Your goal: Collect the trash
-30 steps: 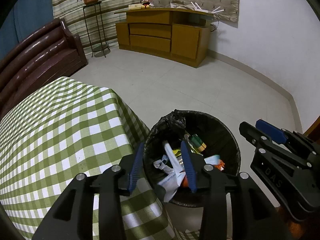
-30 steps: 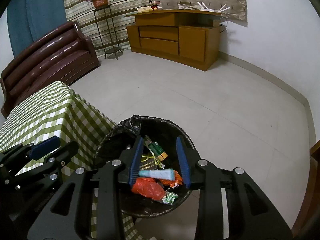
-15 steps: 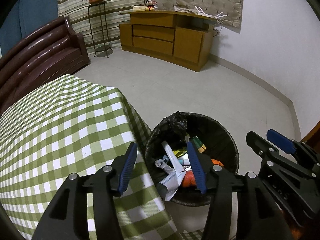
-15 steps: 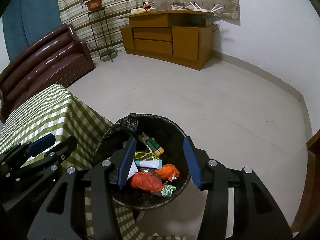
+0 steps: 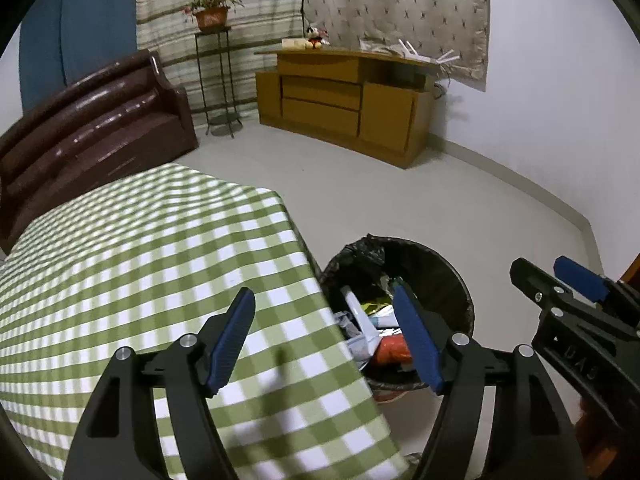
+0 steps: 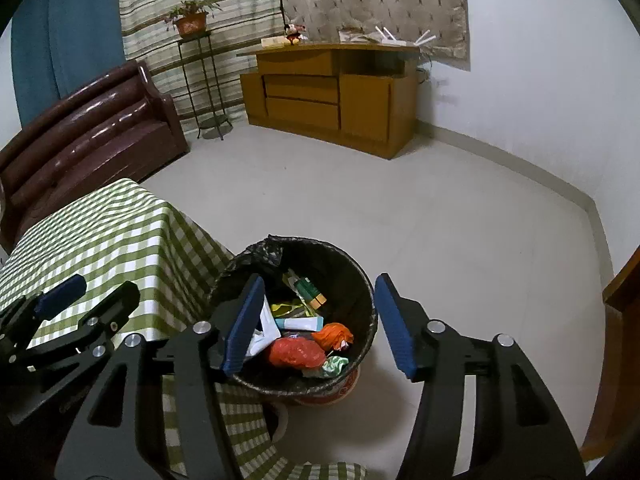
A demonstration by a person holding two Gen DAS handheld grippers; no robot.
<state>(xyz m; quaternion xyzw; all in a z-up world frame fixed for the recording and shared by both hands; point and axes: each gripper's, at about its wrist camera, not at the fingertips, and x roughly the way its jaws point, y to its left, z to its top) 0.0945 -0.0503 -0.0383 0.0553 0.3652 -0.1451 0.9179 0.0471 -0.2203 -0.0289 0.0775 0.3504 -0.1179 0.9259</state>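
A bin with a black liner [image 6: 360,280] [image 5: 448,276] stands on the floor by the table's corner. In it lie several pieces of trash: an orange wad [image 6: 333,334], a red bag [image 6: 294,352], a white and teal tube [image 6: 300,323], a green bottle [image 6: 310,290]. My right gripper [image 6: 318,320] hangs above the bin, jaws opening, nothing between them. My left gripper [image 5: 326,336] is over the table's corner and the bin's left rim, jaws opening too, holding nothing. The right gripper [image 5: 560,280] shows at the left wrist view's right edge.
A table with a green checked cloth [image 5: 140,260] [image 6: 112,232] fills the left. A brown sofa [image 5: 92,120], a plant stand [image 5: 212,60] and a wooden cabinet [image 5: 344,100] line the far wall. Pale floor tiles [image 6: 440,220] spread to the right of the bin.
Both grippers' jaws have spread wider and both have pulled back and up from the bin. The teal tube dropped from the right gripper's jaws and the white wrapper from the left's.
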